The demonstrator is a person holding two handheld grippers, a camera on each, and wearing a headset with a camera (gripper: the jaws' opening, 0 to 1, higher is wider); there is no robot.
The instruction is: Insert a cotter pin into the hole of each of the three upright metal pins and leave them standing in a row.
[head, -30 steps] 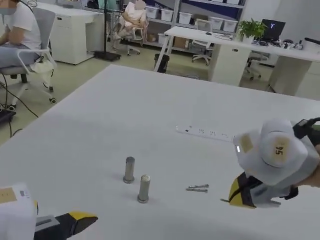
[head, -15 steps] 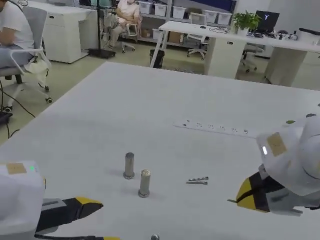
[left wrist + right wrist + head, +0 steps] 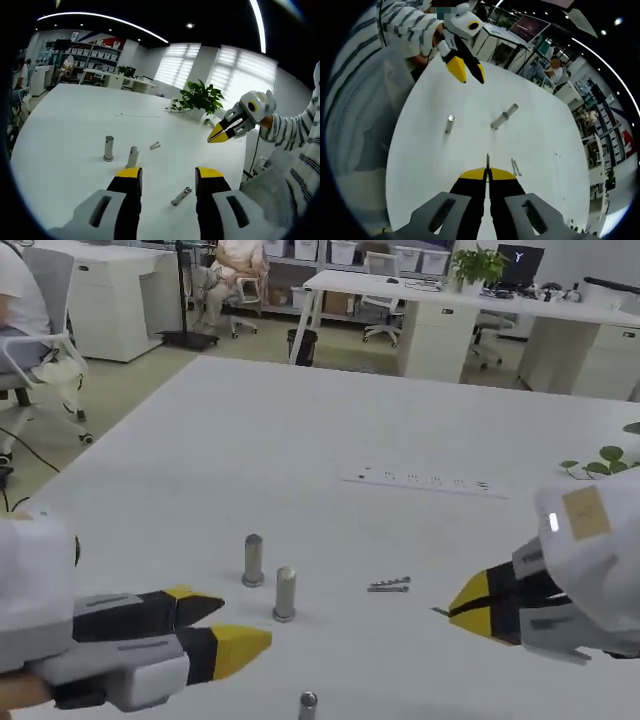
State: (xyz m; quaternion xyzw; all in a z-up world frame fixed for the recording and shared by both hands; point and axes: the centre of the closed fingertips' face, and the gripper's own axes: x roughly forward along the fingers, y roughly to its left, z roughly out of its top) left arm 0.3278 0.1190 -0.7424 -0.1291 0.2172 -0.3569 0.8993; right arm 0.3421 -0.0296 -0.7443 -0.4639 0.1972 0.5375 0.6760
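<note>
Two metal pins stand upright side by side, one (image 3: 253,560) a little behind the other (image 3: 285,593). A third pin (image 3: 181,196) lies on its side on the white table (image 3: 330,440), nearer me. Two loose cotter pins (image 3: 388,585) lie to the right of the standing pair. My right gripper (image 3: 452,608) is shut on a cotter pin (image 3: 487,161), whose thin tip pokes out past the jaws, right of the loose ones. My left gripper (image 3: 235,625) hovers open and holds nothing, low at the front left, short of the upright pins (image 3: 108,148).
A white power strip (image 3: 420,480) lies across the table behind the pins. A leafy plant (image 3: 600,460) sits at the right edge. Desks, chairs and seated people are far behind the table.
My left gripper has come forward and right toward the pins, its jaws open. The view has tilted down, bringing the third pin in at the bottom edge. The right gripper still holds its cotter pin.
</note>
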